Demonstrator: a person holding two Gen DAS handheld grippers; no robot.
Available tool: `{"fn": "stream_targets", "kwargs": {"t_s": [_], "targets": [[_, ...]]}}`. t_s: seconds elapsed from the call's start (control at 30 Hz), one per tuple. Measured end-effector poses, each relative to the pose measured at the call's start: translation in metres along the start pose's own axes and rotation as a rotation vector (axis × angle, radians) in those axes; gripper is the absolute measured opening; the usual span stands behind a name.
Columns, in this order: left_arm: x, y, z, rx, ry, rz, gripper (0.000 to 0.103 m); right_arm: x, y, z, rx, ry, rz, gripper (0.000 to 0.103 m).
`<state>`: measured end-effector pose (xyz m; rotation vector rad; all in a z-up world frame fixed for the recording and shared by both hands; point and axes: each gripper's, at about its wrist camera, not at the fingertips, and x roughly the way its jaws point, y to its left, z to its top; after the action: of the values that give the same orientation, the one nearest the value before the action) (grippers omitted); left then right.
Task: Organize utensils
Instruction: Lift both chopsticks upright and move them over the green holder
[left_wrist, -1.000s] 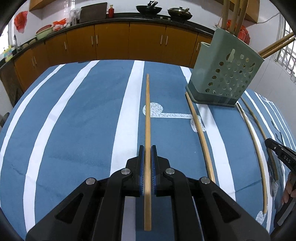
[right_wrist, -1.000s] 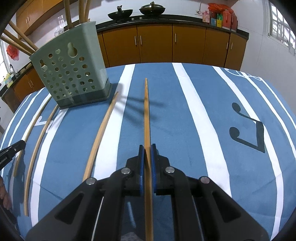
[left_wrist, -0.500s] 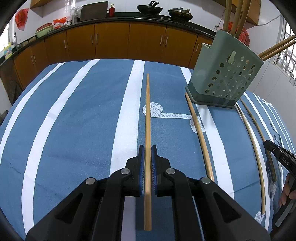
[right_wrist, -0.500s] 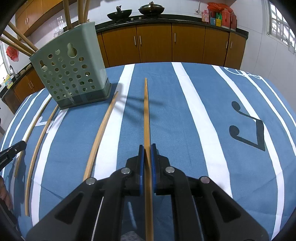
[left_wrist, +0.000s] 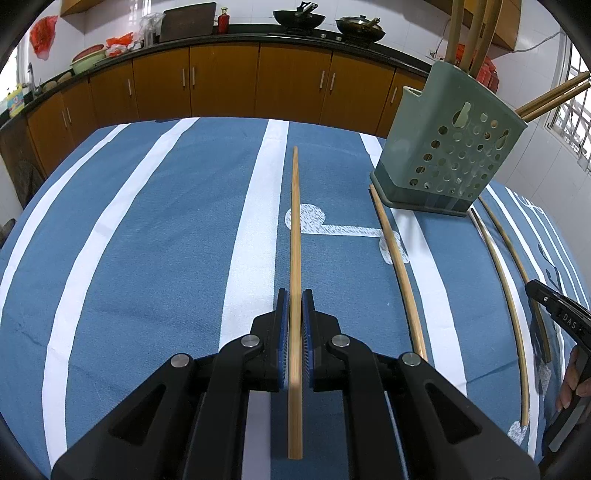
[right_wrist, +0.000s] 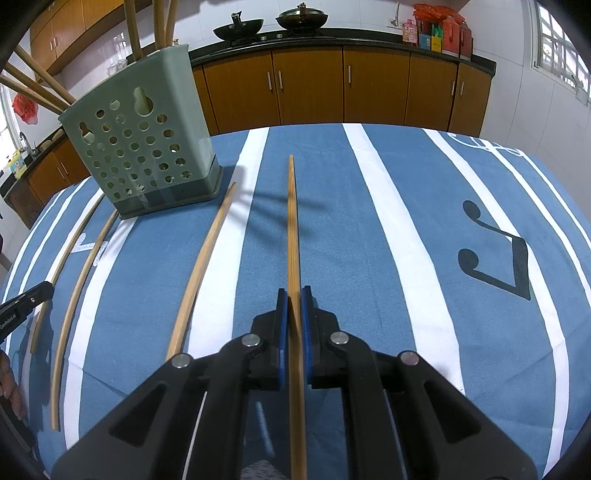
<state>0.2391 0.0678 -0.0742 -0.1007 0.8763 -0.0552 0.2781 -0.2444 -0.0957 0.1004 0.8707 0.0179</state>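
- Two grippers each clamp one chopstick: left gripper (left_wrist: 294, 325) holds the left chopstick (left_wrist: 294, 236), right gripper (right_wrist: 294, 325) the right chopstick (right_wrist: 292, 236).
- Both sticks slant over the worktop (right_wrist: 369, 240), near the green holder (right_wrist: 144, 147).

A home kitchen: wooden cabinets (left_wrist: 221, 85), woks (left_wrist: 297, 16) on the counter (right_wrist: 332, 33)
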Motion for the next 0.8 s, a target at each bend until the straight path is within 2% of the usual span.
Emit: {"fn": "stream_targets", "kwargs": {"t_s": [0.47, 0.57, 0.8], "targets": [[-0.008, -0.009, -0.009, 0.057, 0.017, 0.021, 0.008, -0.012, 0.0, -0.006, -0.01, -0.016, 0.004, 0.008], [-0.015, -0.005, -0.009, 0.05, 0.013, 0.009, 0.008, -0.031, -0.006, -0.002, 0.007, -0.066, 0.016, 0.008], [-0.051, -0.004, 0.003, 0.047, -0.075, -0.01, 0.008, -0.07, -0.016, 0.015, 0.022, -0.173, 0.02, 0.008]]}}
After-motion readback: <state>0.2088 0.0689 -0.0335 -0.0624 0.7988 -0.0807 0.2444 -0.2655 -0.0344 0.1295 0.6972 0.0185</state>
